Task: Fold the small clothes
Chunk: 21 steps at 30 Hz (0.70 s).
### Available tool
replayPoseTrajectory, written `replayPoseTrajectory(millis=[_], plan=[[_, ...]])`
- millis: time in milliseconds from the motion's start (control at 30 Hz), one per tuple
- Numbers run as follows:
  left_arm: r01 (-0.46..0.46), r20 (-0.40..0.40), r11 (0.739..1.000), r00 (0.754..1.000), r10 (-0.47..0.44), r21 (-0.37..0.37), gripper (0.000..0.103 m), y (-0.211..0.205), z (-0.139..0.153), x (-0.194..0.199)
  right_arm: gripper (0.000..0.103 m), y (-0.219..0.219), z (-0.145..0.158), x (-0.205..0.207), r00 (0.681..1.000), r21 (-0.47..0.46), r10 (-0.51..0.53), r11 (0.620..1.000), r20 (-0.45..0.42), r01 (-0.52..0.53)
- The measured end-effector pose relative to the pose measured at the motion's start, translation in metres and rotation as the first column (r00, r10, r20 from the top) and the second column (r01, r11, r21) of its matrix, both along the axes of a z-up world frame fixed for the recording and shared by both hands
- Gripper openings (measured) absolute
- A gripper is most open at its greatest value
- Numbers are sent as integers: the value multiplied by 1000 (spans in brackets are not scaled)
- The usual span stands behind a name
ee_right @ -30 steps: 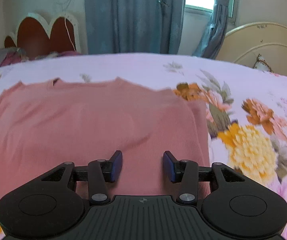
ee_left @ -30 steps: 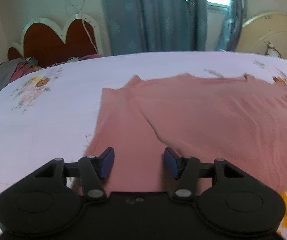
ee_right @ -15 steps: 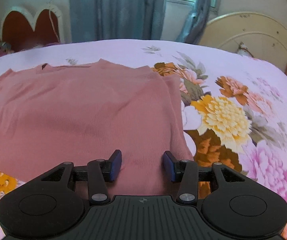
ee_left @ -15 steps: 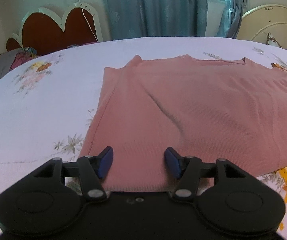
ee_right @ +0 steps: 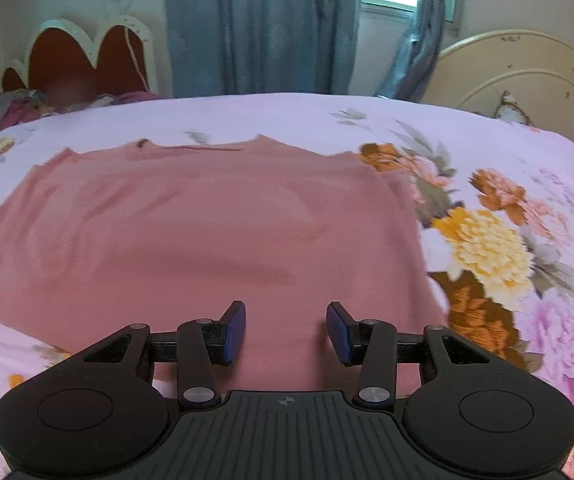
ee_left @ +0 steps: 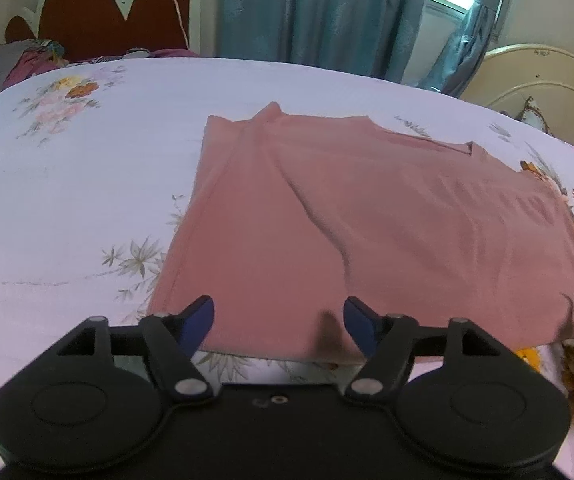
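At the bottom of the left wrist view, the left gripper (ee_left: 279, 320) hangs over the near hem with its jaws opening, gripping nothing. The right gripper (ee_right: 285, 330) is likewise unclenched and empty. Beyond them the pink top (ee_left: 367, 216) lies spread across the floral bedsheet (ee_left: 67, 200). Best pinch both hem corners evenly before lifting.

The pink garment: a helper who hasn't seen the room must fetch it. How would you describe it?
Find the bed with the pale floral sheet in front of the blue curtains. The pink garment lies spread flat in the middle of it. It is the only plain, one-colour cloth there, unlike the heap of mixed clothes by the red headboard.
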<state>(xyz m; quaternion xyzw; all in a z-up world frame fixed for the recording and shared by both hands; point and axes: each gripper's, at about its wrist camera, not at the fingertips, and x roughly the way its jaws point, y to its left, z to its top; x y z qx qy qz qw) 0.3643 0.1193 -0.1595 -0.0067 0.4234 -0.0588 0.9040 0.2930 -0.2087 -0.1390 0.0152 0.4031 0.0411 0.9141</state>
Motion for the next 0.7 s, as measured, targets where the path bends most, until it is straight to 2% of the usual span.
replayPoseTrajectory(millis=[200, 400, 567, 700], plan=[[-10, -39, 999, 999, 9, -32, 75, 6, 2, -1, 45, 32, 9, 7, 997, 15, 78, 997, 15, -78], [-50, -102, 993, 994, 38, -112, 77, 14, -3, -2, 45, 55, 14, 19, 992, 46, 125, 991, 34, -126], [-110, -173, 974, 982, 76, -196, 77, 23, -14, -3, 45, 70, 16, 32, 988, 75, 145, 986, 44, -148], [-153, -176, 947, 979, 106, -282, 79, 32, -19, -3, 45, 81, 13, 44, 988, 89, 144, 985, 48, -148]])
